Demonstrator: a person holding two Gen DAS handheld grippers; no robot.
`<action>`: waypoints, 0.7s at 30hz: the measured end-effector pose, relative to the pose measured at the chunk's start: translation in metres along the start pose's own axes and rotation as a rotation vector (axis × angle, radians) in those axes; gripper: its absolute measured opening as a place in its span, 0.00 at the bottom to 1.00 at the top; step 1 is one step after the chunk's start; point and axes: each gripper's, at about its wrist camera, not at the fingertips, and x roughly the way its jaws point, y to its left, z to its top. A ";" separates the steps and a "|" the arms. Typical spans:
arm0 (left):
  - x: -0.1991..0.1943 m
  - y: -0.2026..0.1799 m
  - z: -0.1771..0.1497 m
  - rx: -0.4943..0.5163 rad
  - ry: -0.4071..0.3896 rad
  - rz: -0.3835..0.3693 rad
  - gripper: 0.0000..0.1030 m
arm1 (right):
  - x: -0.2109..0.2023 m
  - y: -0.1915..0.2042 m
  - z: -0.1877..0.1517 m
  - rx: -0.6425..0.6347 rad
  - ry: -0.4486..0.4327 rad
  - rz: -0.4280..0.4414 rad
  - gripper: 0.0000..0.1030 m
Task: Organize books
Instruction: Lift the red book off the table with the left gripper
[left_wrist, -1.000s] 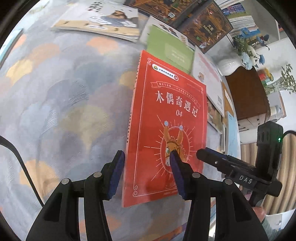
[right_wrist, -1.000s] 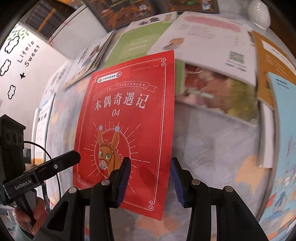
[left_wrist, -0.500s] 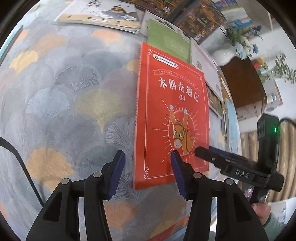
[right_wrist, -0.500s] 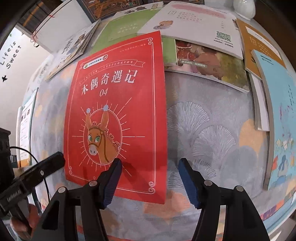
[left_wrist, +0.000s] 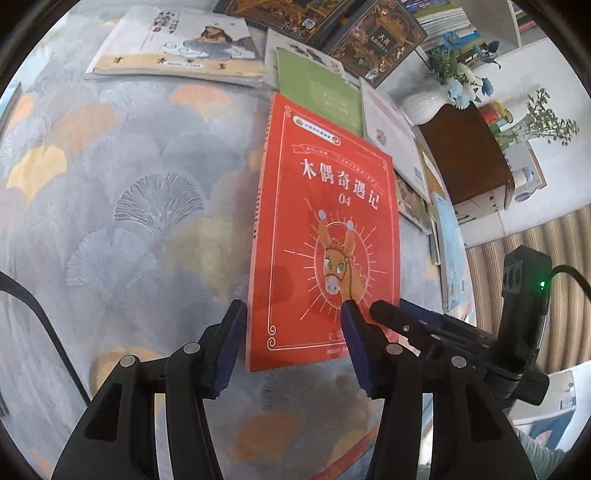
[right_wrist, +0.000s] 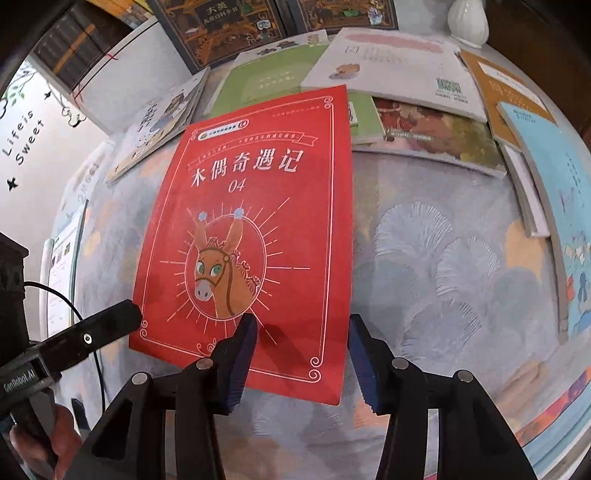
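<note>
Where fan-patterned cloth (left_wrist: 140, 206) spreads, glossy red book (left_wrist: 325, 236) lies.

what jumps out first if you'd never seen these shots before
The bright red book with a donkey on its cover, lying in the middle of the fan-patterned cloth. Both the left gripper and the right gripper hang open over its near edge, each straddling a lower corner. Behind it, more books fan out, a green book right at its top edge.

Soft daylight, faint shadows, sharp centre, fisheye-warped dark rim.
</note>
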 end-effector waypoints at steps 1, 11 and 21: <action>0.003 0.002 -0.001 0.002 0.015 0.007 0.47 | 0.003 0.002 0.001 0.006 0.010 -0.002 0.48; 0.010 -0.008 -0.002 0.123 0.065 0.065 0.50 | 0.013 0.024 -0.001 -0.061 0.059 -0.078 0.62; 0.012 -0.005 -0.001 0.110 0.080 0.047 0.54 | 0.010 0.014 0.001 -0.027 0.023 -0.066 0.57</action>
